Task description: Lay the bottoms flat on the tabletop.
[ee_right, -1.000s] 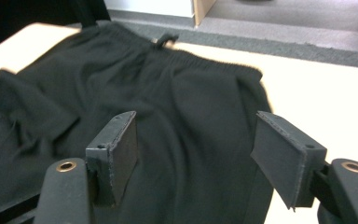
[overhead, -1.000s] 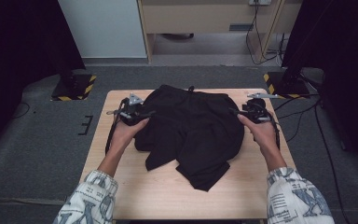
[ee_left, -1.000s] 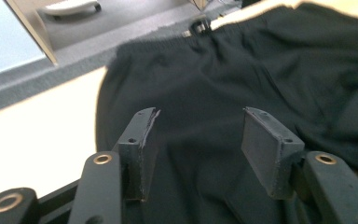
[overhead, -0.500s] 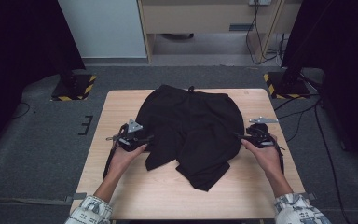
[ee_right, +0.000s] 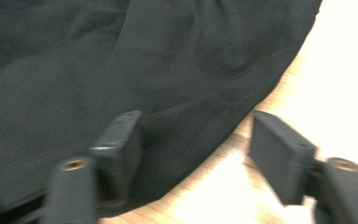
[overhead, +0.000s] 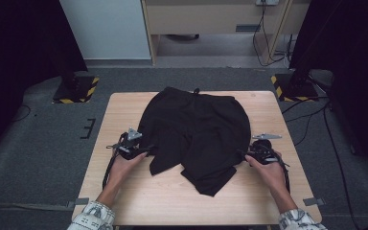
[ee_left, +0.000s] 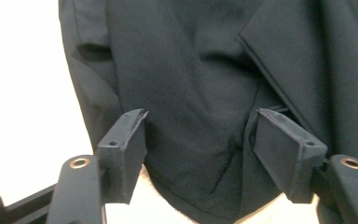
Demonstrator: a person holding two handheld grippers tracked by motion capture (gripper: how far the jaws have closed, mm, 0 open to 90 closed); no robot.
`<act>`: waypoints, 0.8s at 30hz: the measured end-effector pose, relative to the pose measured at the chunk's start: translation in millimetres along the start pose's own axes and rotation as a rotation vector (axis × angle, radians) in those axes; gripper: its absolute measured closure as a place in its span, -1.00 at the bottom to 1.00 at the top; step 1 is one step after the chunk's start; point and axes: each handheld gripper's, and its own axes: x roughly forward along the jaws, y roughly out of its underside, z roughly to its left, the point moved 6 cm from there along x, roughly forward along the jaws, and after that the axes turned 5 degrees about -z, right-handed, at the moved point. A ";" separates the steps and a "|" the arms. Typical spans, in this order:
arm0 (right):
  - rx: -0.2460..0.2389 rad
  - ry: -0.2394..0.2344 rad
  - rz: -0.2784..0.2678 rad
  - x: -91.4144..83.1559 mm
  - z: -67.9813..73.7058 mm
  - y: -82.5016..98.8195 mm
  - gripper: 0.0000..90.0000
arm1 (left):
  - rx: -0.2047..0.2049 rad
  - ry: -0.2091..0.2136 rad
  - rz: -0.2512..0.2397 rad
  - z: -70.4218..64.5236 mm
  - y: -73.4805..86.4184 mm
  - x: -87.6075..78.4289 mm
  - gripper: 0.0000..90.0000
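A pair of black shorts (overhead: 196,124) lies spread on the light wooden table (overhead: 268,201), waistband at the far side. My left gripper (overhead: 146,151) is low at the garment's left edge. In the left gripper view its jaws (ee_left: 200,116) stand apart over a fold of the black cloth (ee_left: 191,70) and have just been opening; the pads do not press it. My right gripper (overhead: 242,154) is at the shorts' right edge. Its jaws (ee_right: 196,121) have just been closing, with the cloth's hem (ee_right: 121,60) between them, and a gap remains.
Two yellow-and-black striped stand bases (overhead: 76,91) (overhead: 292,86) sit on the grey floor beyond the table's far corners. Cables (overhead: 316,115) trail at the right. A pale cabinet (overhead: 211,19) stands at the back. Bare wood shows in front of the shorts.
Both hands have come back toward the near side along the shorts' left and right edges and dropped lower. The shorts lie in the same place.
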 end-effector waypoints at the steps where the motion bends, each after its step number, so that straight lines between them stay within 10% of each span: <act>1: 0.000 0.000 0.000 0.0 0.0 0.0 -0.01 | 0.000 0.000 0.000 0.0 0.0 0.0 -0.09; 2: -0.006 0.014 -0.001 1.9 -0.3 0.7 0.36 | 0.018 0.000 0.016 -1.8 2.0 0.7 -0.01; 7: 0.024 0.008 -0.017 7.5 -8.9 -4.0 0.99 | 0.042 0.044 0.041 -12.8 2.8 -4.0 0.49; 24: 0.077 0.134 0.002 30.6 -60.7 -43.2 0.87 | 0.086 0.187 0.116 -57.8 6.5 -15.3 0.89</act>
